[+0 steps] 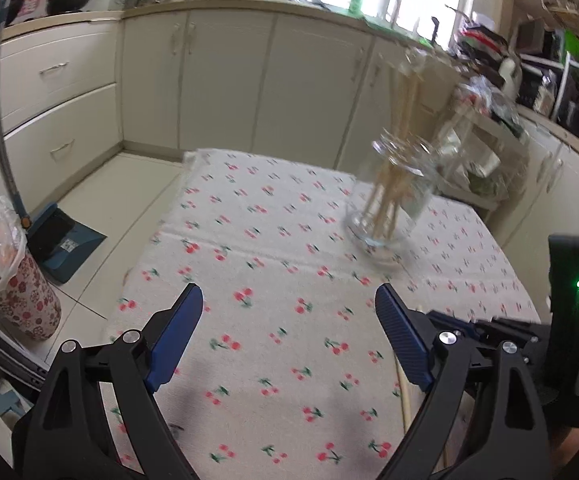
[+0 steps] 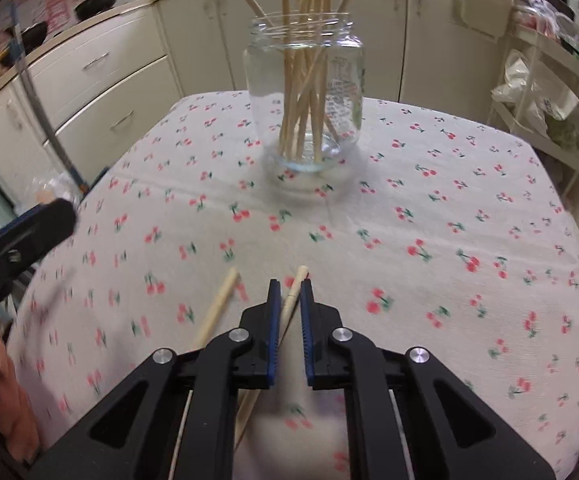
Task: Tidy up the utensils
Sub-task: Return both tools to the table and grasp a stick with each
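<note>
A clear glass jar (image 2: 305,96) stands on the cherry-print tablecloth (image 2: 449,240) and holds several pale wooden chopsticks (image 2: 309,80). It shows blurred in the left wrist view (image 1: 393,204). My right gripper (image 2: 289,292) is nearly shut around a chopstick (image 2: 295,286) that lies between its blue pads, short of the jar. A second chopstick (image 2: 219,306) lies just left of it on the cloth. My left gripper (image 1: 289,320) is open and empty above the cloth, and its black finger shows at the left in the right wrist view (image 2: 29,236). A chopstick (image 1: 405,404) lies under its right finger.
Cream kitchen cabinets (image 1: 225,76) run behind the table. A floral bin with a plastic bag (image 1: 13,272) and a blue dustpan (image 1: 65,244) stand on the floor to the left. A white rack with bags (image 2: 541,92) stands right of the table.
</note>
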A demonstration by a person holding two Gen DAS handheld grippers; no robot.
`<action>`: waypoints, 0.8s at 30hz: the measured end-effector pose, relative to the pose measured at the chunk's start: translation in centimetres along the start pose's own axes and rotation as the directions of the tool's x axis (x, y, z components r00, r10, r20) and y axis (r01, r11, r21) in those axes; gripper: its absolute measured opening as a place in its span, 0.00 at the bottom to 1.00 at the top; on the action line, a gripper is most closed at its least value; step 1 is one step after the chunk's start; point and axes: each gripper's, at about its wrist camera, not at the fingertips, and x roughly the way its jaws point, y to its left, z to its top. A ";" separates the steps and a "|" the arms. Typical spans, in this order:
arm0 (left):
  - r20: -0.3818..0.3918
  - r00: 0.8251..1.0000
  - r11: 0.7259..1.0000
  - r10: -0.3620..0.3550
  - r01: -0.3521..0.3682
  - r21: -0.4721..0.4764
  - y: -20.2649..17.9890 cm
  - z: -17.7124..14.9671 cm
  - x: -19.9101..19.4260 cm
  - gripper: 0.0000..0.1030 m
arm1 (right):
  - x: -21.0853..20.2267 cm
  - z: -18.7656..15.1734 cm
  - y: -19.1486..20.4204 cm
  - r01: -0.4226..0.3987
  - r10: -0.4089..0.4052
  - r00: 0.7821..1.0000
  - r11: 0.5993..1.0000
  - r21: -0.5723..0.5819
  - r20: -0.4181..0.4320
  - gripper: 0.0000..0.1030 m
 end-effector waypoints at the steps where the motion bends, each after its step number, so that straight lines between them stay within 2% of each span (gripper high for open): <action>1: -0.019 1.000 1.000 -0.010 0.010 0.016 -0.6 -0.2 0.2 0.82 | -0.3 -0.2 -0.1 0.000 0.000 1.000 1.000 -0.013 0.001 0.10; 4: -0.083 0.996 0.998 -0.015 0.020 0.067 -2.6 -0.9 1.2 0.82 | -1.0 -1.0 -1.0 0.006 -0.007 1.000 0.999 -0.047 -0.009 0.10; 7: -0.136 0.991 0.994 0.004 0.011 0.108 -4.4 -1.6 2.3 0.82 | -1.9 -1.9 -2.1 0.003 -0.003 1.000 1.000 -0.023 -0.015 0.10; 15: -0.191 0.979 0.983 0.068 -0.034 0.179 -6.7 -2.7 3.7 0.82 | -4.3 -4.8 -4.1 -0.044 0.046 0.999 0.995 0.089 -0.019 0.12; 17: -0.202 0.976 0.980 0.078 -0.038 0.194 -7.1 -2.8 3.9 0.82 | -4.9 -5.3 -4.1 -0.057 0.059 0.998 0.993 0.107 -0.015 0.16; 19: -0.217 0.972 0.977 0.089 -0.043 0.211 -7.6 -2.8 4.4 0.82 | -5.2 -5.5 -4.0 -0.064 0.066 0.998 0.991 0.113 -0.011 0.22; 24: -0.245 0.963 0.968 0.109 -0.047 0.245 -8.3 -3.1 5.0 0.81 | -5.4 -5.8 -3.4 -0.054 0.055 0.998 0.994 0.095 -0.008 0.23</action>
